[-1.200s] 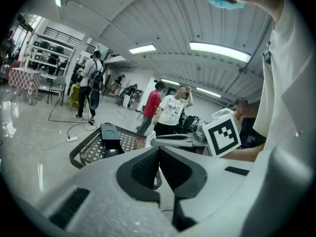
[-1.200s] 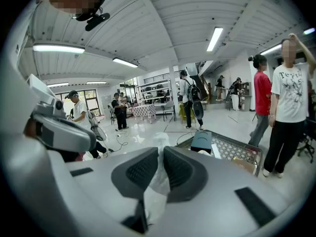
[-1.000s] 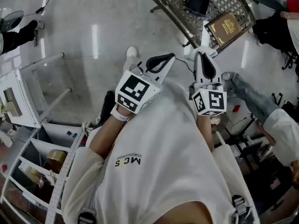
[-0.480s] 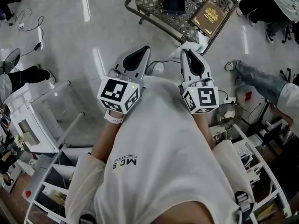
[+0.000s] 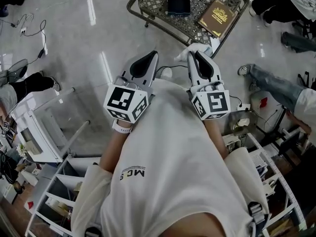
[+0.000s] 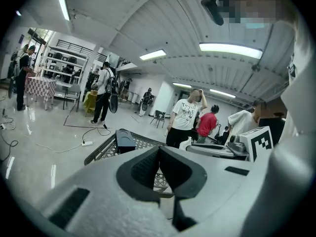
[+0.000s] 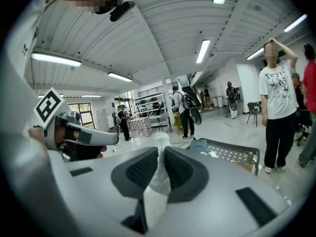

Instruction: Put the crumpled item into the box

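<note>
My right hand-held gripper (image 5: 197, 59) is pinched on the crumpled white item (image 5: 193, 48), which sits just beside the near edge of the wire mesh basket (image 5: 148, 6). My left hand-held gripper (image 5: 144, 65) is alongside. In the left gripper view, its jaws meet with nothing between them. In the right gripper view, the crumpled white item bulges above the closed pads. It looks light, soft and thin, so I judge that a pinch through its bunched middle is safest. Loose edges could slip.
</note>
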`<action>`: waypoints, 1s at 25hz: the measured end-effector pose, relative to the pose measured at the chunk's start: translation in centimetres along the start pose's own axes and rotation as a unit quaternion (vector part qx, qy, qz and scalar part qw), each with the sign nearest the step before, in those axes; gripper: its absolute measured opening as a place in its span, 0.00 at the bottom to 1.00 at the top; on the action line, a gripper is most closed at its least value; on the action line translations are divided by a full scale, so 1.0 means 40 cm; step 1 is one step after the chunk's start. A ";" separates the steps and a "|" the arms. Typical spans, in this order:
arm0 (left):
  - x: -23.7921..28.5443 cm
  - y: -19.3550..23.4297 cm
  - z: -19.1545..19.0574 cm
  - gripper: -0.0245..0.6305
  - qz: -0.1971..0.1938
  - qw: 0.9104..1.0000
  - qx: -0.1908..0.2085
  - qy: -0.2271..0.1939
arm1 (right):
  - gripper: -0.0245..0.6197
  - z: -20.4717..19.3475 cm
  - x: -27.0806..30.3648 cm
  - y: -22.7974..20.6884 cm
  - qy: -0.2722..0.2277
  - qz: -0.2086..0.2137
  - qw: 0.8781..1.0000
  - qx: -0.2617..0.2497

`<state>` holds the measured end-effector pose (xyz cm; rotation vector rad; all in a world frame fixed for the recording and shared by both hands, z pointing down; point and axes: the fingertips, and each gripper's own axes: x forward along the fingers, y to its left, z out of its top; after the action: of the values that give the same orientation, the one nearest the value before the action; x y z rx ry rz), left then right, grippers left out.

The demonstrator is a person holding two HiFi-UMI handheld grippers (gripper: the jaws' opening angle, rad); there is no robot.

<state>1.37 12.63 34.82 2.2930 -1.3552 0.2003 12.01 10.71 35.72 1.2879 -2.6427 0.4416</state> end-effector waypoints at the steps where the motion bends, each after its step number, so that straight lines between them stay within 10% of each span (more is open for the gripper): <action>1: 0.003 0.003 0.000 0.07 0.001 1.000 -0.001 0.002 | 0.12 0.000 0.006 -0.006 0.001 0.000 1.000 0.002; 10: 0.086 0.125 0.062 0.07 -0.011 1.000 -0.004 0.027 | 0.12 0.032 0.149 -0.053 0.014 -0.021 0.999 0.023; 25: 0.288 0.409 0.274 0.07 -0.139 0.989 -0.008 0.051 | 0.13 0.177 0.443 -0.104 0.024 -0.156 0.987 0.032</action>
<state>-8.04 -8.12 34.42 2.3922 -0.9716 0.2105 4.26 -7.20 34.77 1.6531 -2.3460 0.5029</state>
